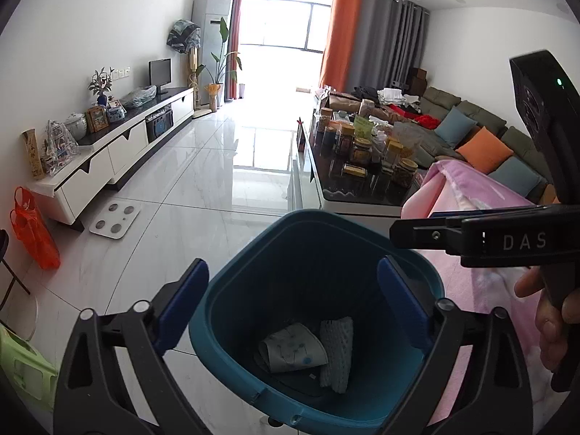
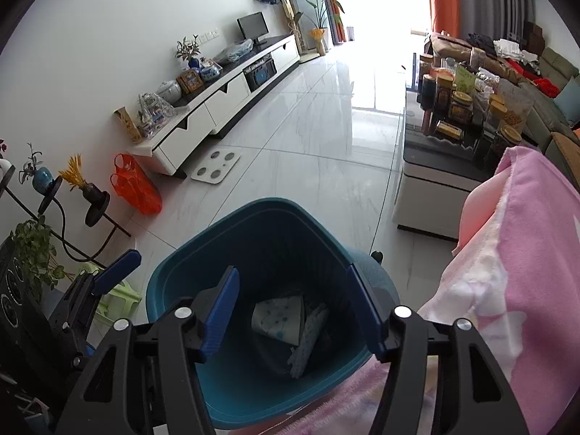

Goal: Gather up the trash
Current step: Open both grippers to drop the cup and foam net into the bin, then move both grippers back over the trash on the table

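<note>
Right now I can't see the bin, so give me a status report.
Left gripper open, empty. Right gripper open, empty. Two scraps: paper and foam sheet lie in the bin. Nothing in the way.

We can read only one piece of lettering: the pale capitals "D A S" on the side of the black plastic body of the right gripper (image 1: pixel 402 233), which reaches in from the right edge of the left wrist view. The jars and packets crowded on the dark glass-topped coffee table (image 1: pixel 357 195) carry labels, but we find them too small and blurred to read.
</note>
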The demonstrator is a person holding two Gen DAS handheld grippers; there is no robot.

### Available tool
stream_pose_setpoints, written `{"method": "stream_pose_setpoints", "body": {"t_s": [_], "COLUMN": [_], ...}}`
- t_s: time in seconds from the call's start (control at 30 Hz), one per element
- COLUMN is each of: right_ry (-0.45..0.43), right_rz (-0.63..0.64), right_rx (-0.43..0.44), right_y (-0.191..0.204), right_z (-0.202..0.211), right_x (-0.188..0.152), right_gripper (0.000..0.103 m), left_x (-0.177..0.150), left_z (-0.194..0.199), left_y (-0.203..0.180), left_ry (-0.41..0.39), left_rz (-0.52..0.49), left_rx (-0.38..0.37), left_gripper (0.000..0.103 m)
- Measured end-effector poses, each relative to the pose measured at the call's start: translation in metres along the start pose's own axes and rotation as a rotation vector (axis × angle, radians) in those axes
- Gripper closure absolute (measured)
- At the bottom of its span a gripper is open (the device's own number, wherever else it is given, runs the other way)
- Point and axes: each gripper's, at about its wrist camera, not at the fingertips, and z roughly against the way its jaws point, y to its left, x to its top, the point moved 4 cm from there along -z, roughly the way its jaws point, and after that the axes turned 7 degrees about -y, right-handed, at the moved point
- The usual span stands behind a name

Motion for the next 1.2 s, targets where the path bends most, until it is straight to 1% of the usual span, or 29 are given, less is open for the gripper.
{"method": "stream_pose_setpoints", "body": {"t_s": [0.03,0.1,0.13,0.17,0.2,0.27,0.3,0.37,0.43,0.5,0.57,0.6,0.63,0.67,0.7,0.77,0.83,0.87,0.9,0.93,0.97,1.0,1.03,1.1,1.17,1.2], "right_ry": [-0.017,-0.052,-0.068,-0.085,-0.101,-0.134,-0.151,-0.182,-0.225,-0.265,-0.325,-0.352,-0.383,-0.413,-0.442,-0.503,-0.551,-0.569,-0.593,-0.611,-0.624,-0.644,-0.662,-0.686,-0.711,-0.715], "right_rz": [0.006,0.020,0.023,0.025,0.024,0.023,0.024,0.026,0.030,0.036,0.038,0.038,0.040,0.037,0.035,0.018,0.009,-0.001,-0.011,-0.019,-0.035,-0.052,-0.068,-0.105,-0.137,-0.156], "right_rx": [-0.003,-0.011,-0.016,-0.019,-0.023,-0.033,-0.038,-0.056,-0.074,-0.099,-0.127,-0.139,-0.150,-0.172,-0.189,-0.227,-0.262,-0.295,-0.315,-0.335,-0.368,-0.394,-0.424,-0.489,-0.562,-0.600], "right_y": [-0.001,-0.003,-0.004,-0.006,-0.008,-0.013,-0.015,-0.020,-0.024,-0.027,-0.031,-0.033,-0.036,-0.038,-0.042,-0.050,-0.059,-0.064,-0.069,-0.074,-0.080,-0.088,-0.095,-0.107,-0.119,-0.125], "right_z": [0.006,0.018,0.024,0.031,0.037,0.050,0.057,0.070,0.086,0.104,0.127,0.139,0.151,0.163,0.176,0.202,0.226,0.237,0.249,0.259,0.270,0.281,0.292,0.312,0.330,0.338], "right_x": [0.002,0.005,0.005,0.006,0.006,0.006,0.006,0.004,0.000,-0.004,-0.011,-0.015,-0.018,-0.022,-0.027,-0.037,-0.049,-0.056,-0.064,-0.072,-0.081,-0.091,-0.100,-0.117,-0.136,-0.147], "right_gripper": [0.037,0.029,0.027,0.026,0.026,0.022,0.021,0.021,0.021,0.021,0.018,0.016,0.016,0.016,0.013,0.010,0.009,0.008,0.007,0.007,0.007,0.007,0.007,0.007,0.007,0.007], "left_x": [0.005,0.014,0.018,0.023,0.027,0.036,0.041,0.049,0.055,0.061,0.067,0.070,0.073,0.075,0.077,0.079,0.076,0.075,0.073,0.071,0.070,0.068,0.067,0.064,0.059,0.056], "left_z": [0.004,0.012,0.016,0.021,0.026,0.037,0.045,0.059,0.073,0.087,0.101,0.108,0.115,0.121,0.128,0.140,0.151,0.157,0.163,0.168,0.172,0.174,0.175,0.180,0.184,0.186], "left_y": [0.002,0.007,0.009,0.013,0.014,0.013,0.012,0.001,-0.012,-0.028,-0.045,-0.053,-0.062,-0.069,-0.078,-0.100,-0.122,-0.133,-0.143,-0.151,-0.158,-0.166,-0.174,-0.189,-0.208,-0.216], "left_ry": [-0.004,0.008,0.010,0.006,-0.001,-0.021,-0.046,-0.088,-0.124,-0.153,-0.190,-0.208,-0.217,-0.228,-0.249,-0.285,-0.320,-0.343,-0.366,-0.389,-0.396,-0.384,-0.368,-0.377,-0.351,-0.359], "left_rz": [0.014,0.056,0.073,0.083,0.088,0.096,0.102,0.072,0.032,-0.023,-0.075,-0.089,-0.092,-0.089,-0.096,-0.133,-0.157,-0.167,-0.175,-0.176,-0.157,-0.135,-0.140,-0.195,-0.232,-0.248], "left_rx": [0.001,-0.007,-0.008,0.012,0.028,0.028,0.026,0.013,-0.027,-0.044,-0.074,-0.090,-0.121,-0.156,-0.185,-0.229,-0.307,-0.346,-0.367,-0.384,-0.420,-0.449,-0.452,-0.452,-0.438,-0.426], "left_gripper": [0.005,0.005,0.005,0.005,0.005,0.006,0.006,0.006,0.006,0.006,0.006,0.006,0.006,0.006,0.006,0.006,0.006,0.006,0.006,0.006,0.006,0.006,0.006,0.006,0.006,0.006]}}
